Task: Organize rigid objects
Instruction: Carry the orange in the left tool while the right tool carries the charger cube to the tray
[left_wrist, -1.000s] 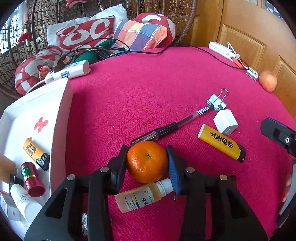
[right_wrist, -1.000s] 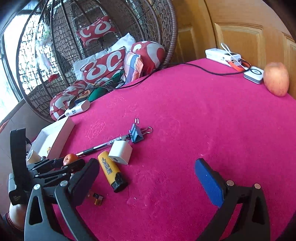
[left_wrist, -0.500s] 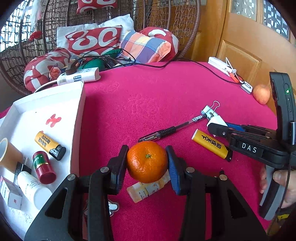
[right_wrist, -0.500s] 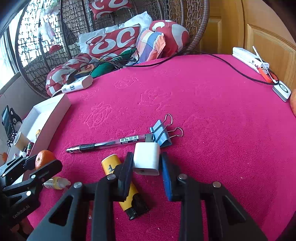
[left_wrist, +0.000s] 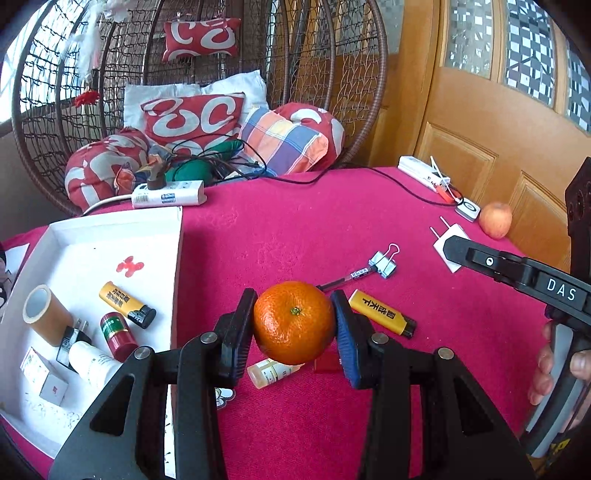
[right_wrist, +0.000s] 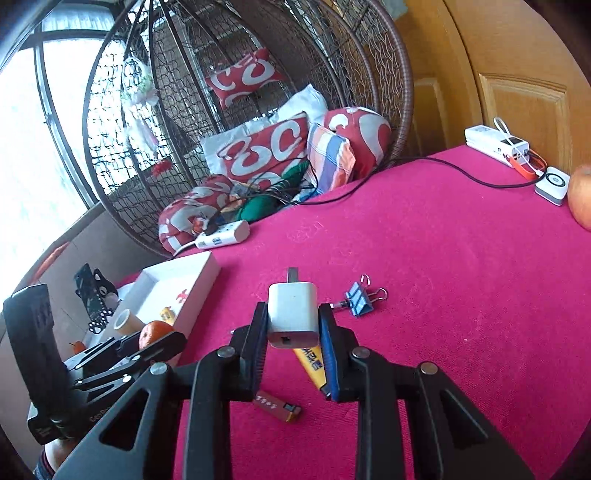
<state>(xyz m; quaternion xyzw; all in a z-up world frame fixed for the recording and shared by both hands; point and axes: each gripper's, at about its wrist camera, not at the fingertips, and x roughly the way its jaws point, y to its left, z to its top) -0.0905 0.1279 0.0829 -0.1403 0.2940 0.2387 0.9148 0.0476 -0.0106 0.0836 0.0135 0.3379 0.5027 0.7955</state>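
The white tray (left_wrist: 177, 236) on the left collects sorted items: a lighter, bottles, a tape roll. The left gripper (left_wrist: 293, 325) clamps the orange (left_wrist: 293, 321) above the red cloth, just beside the tray, probably for dropping in. The right gripper (right_wrist: 293, 325) pinches the white charger (right_wrist: 293, 314), lifted clear, likely heading there too.

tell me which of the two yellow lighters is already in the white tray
The yellow lighter lying inside the white tray, beside the red-capped bottle. The other yellow lighter lies out on the pink tablecloth, just right of the left gripper.
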